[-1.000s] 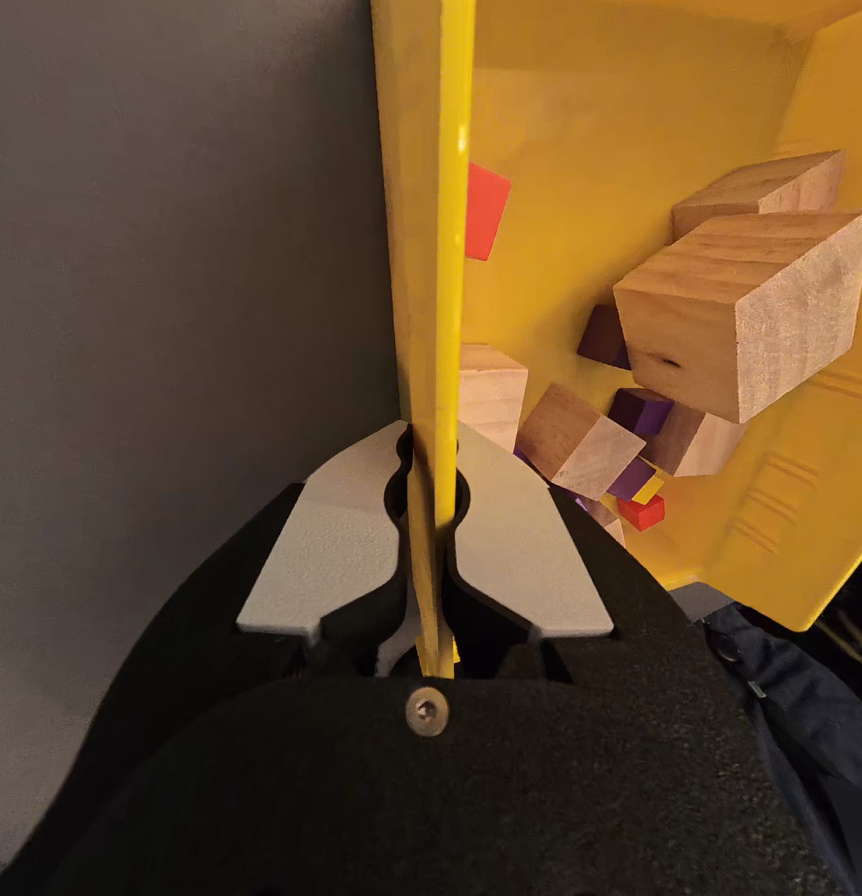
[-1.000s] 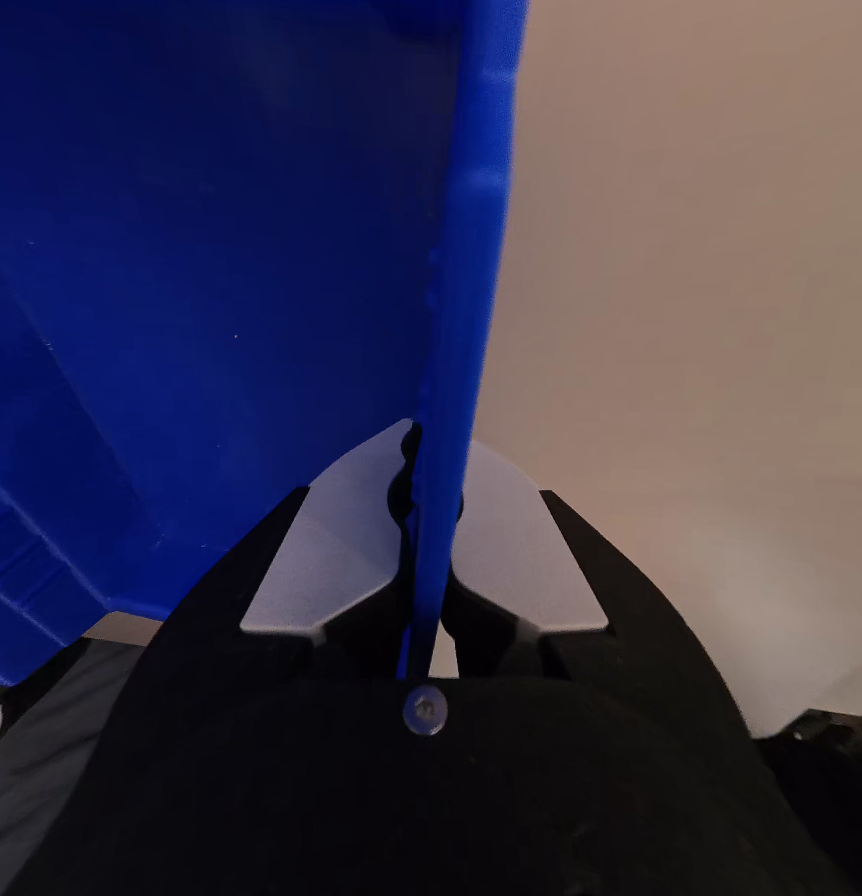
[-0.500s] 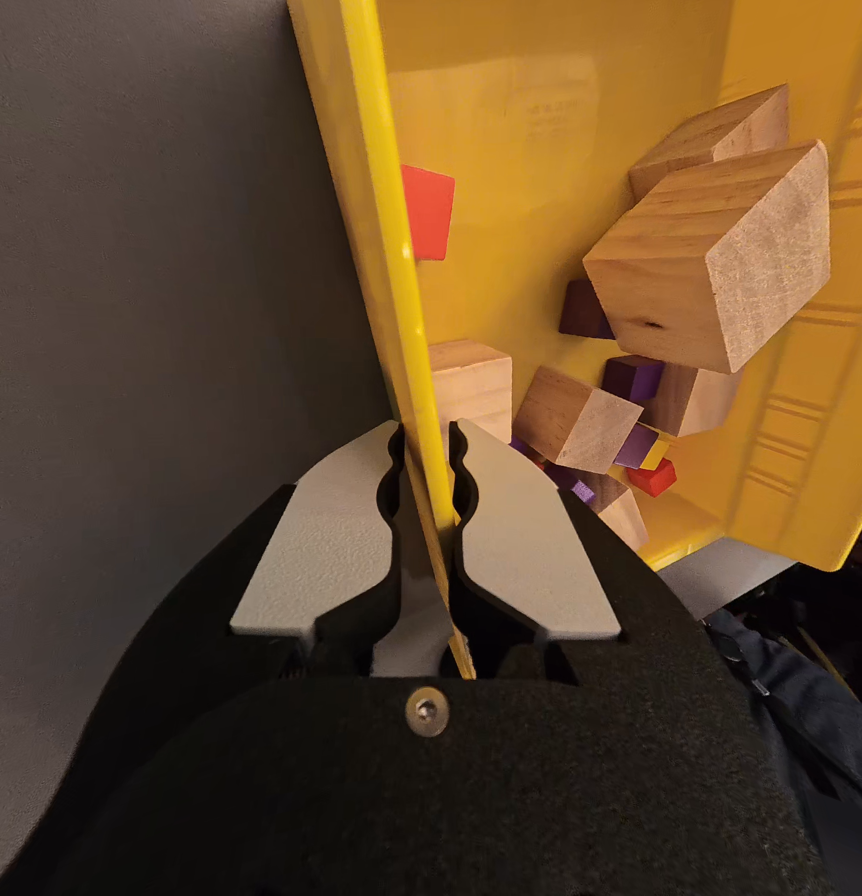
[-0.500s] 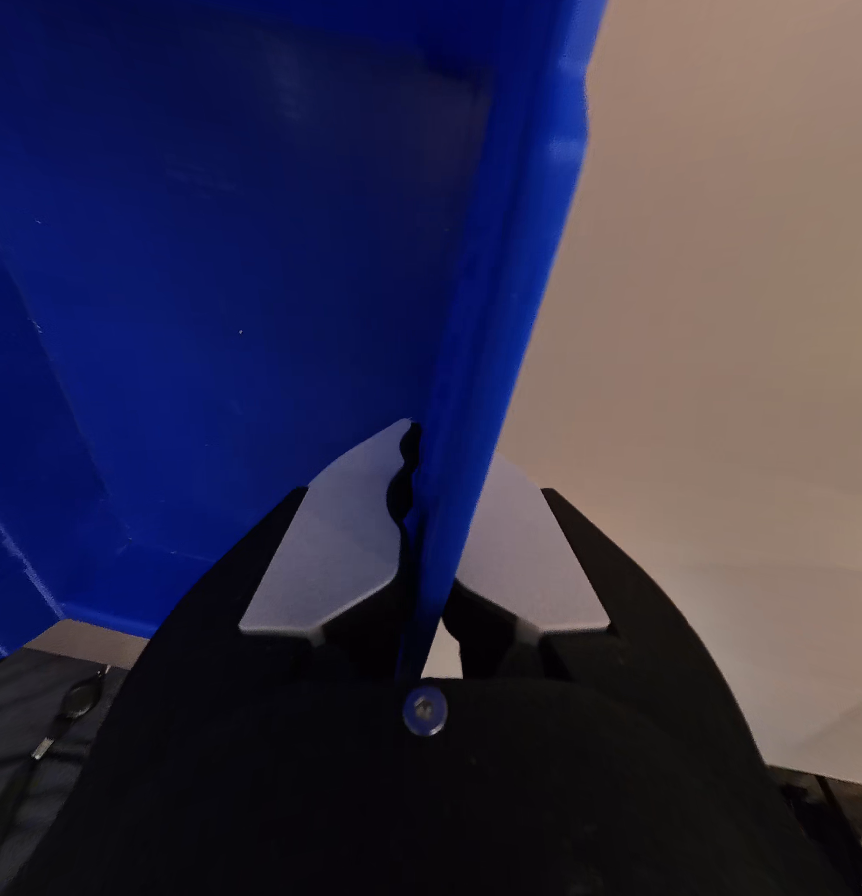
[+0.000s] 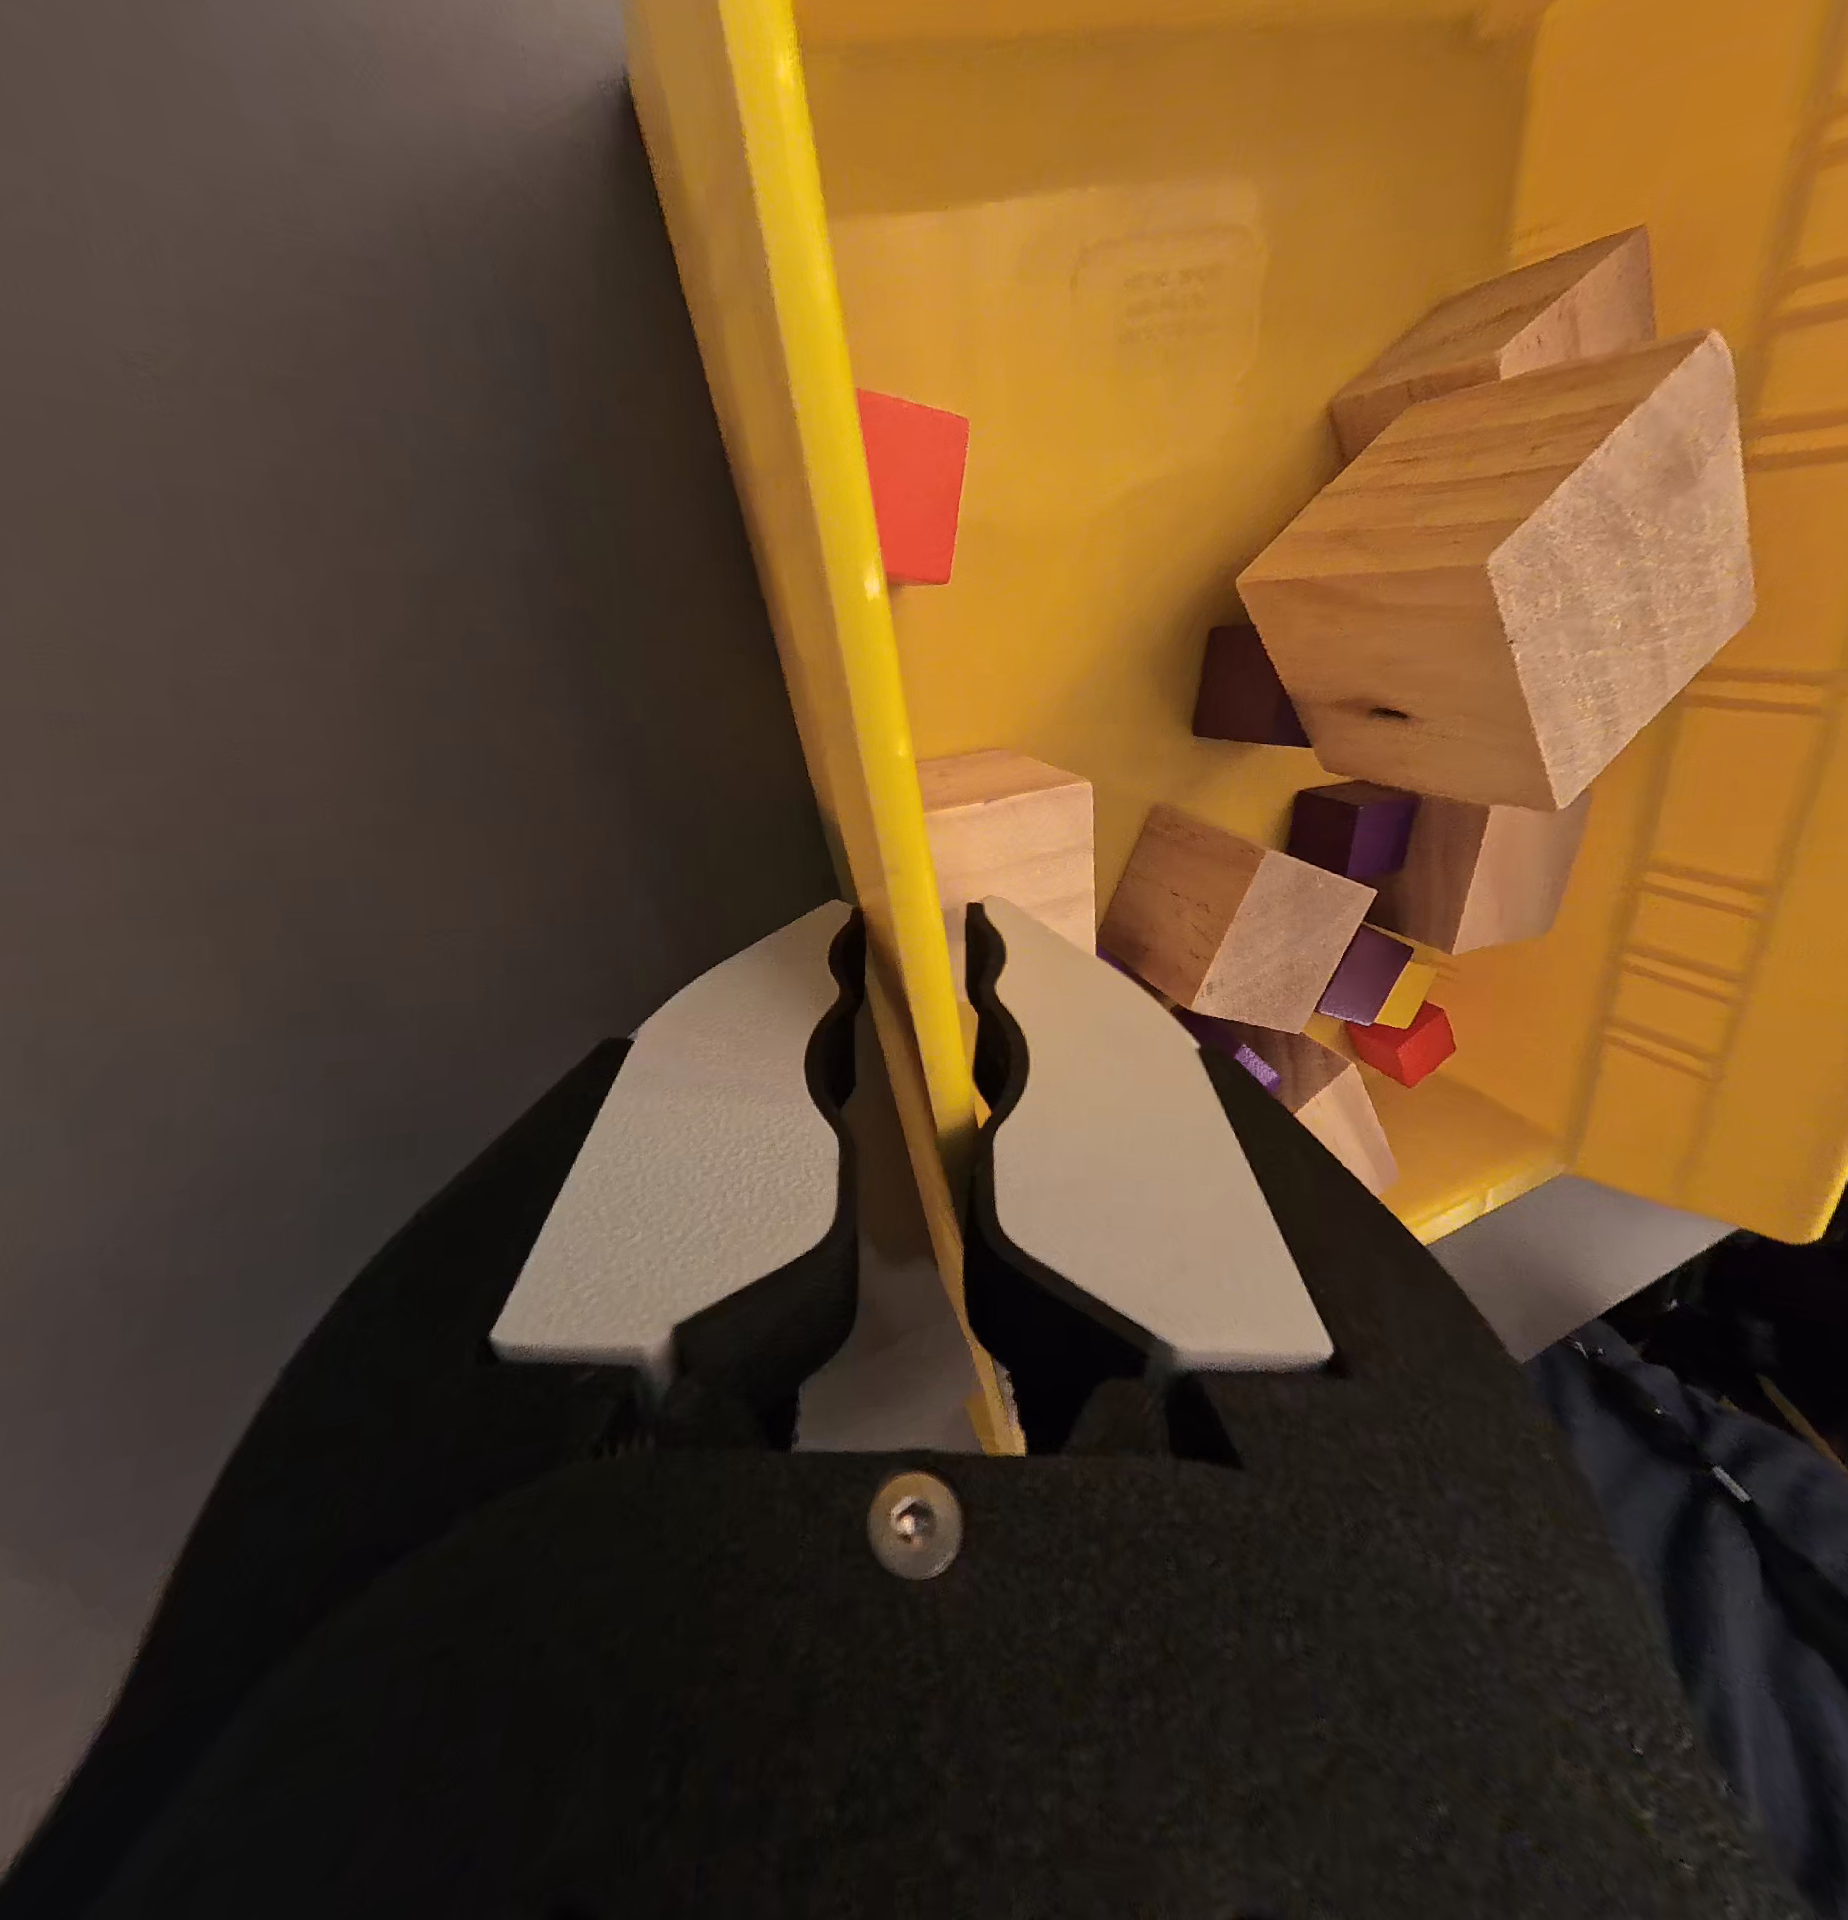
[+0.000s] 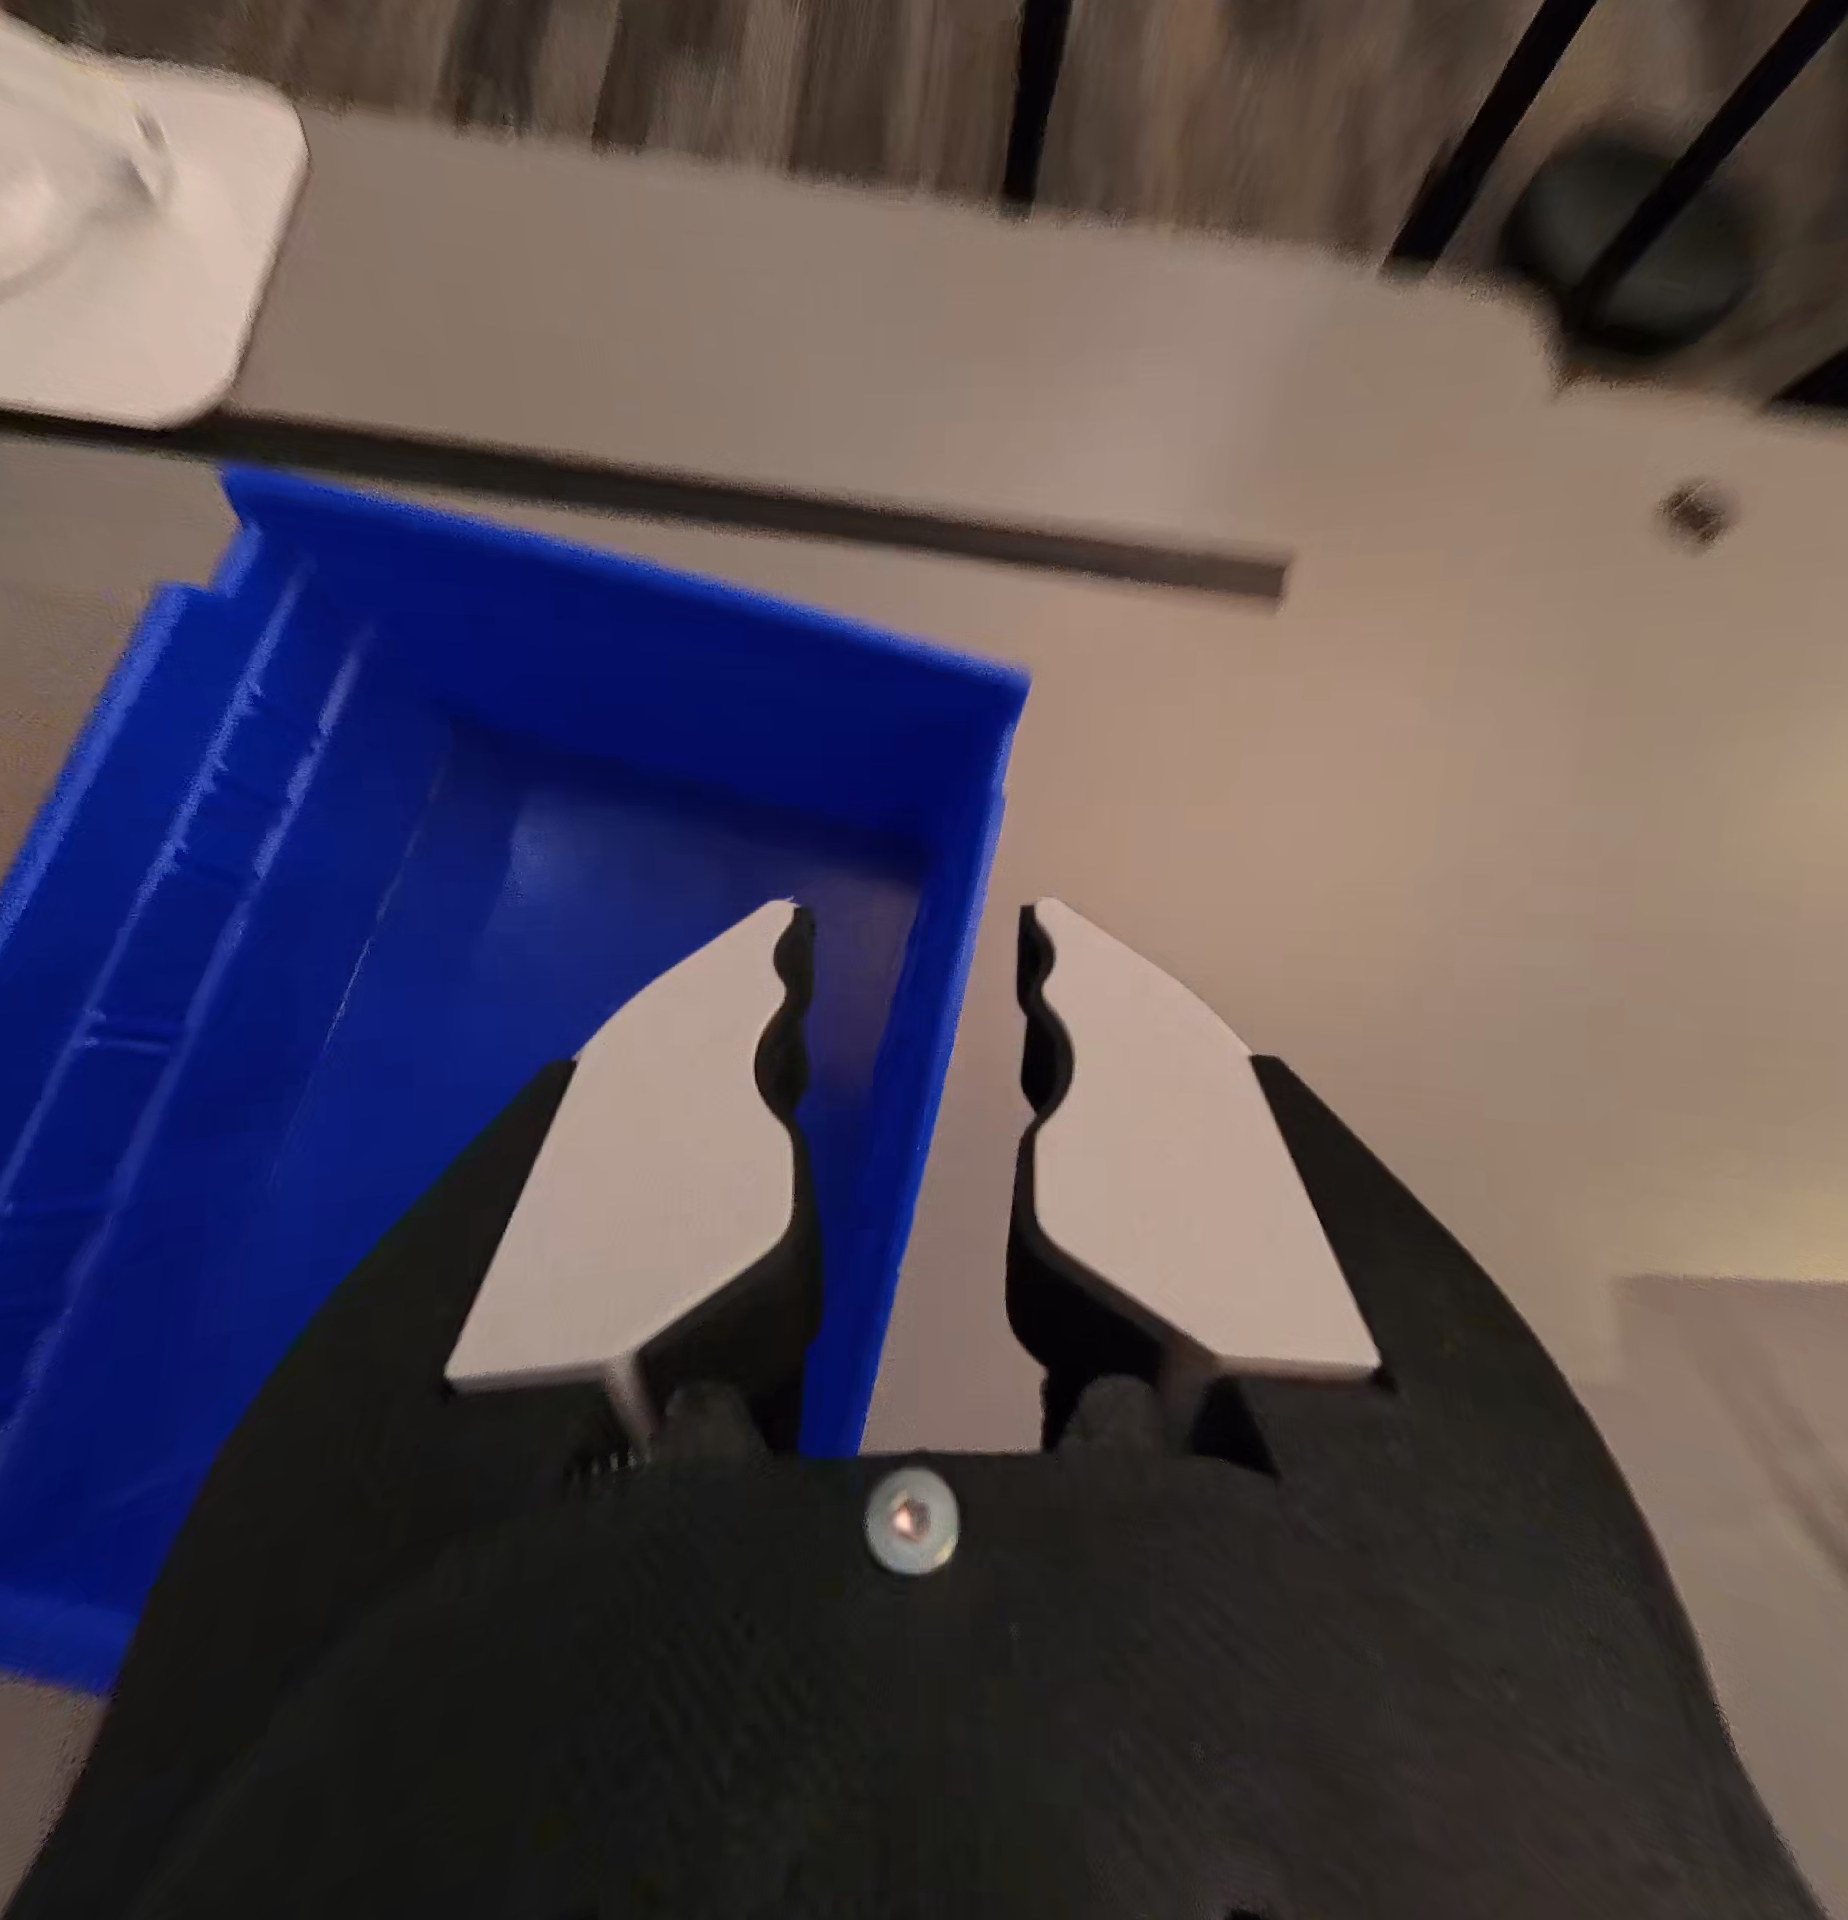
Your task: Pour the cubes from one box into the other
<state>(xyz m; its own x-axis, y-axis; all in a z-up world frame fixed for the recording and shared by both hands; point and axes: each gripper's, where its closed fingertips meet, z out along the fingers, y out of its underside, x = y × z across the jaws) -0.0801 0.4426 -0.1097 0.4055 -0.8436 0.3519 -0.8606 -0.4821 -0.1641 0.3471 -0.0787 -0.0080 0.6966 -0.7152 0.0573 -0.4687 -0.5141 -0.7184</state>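
Note:
The yellow box (image 5: 1138, 187) shows in the left wrist view and holds several wooden cubes, the largest (image 5: 1502, 582) at right, plus a red cube (image 5: 915, 488) and small purple cubes (image 5: 1351, 831). My left gripper (image 5: 912, 914) straddles the box's left wall with its jaws slightly apart; the wall leans on the right finger and a gap shows on the left. The blue box (image 6: 608, 623) sits empty on the table in the right wrist view. My right gripper (image 6: 915, 906) is open above the box's right wall and holds nothing.
The blue box rests on a beige table (image 6: 1367, 831). A white object (image 6: 109, 281) lies at the far left and a dark round object (image 6: 1626, 239) at the far right. Dark blue cloth (image 5: 1730, 1538) hangs below the yellow box. A grey surface (image 5: 328, 623) fills the left.
My left jaws have loosened from the yellow wall, which now leans between them. My right gripper has opened, let go of the blue wall and drawn back; the blue box now sits flat.

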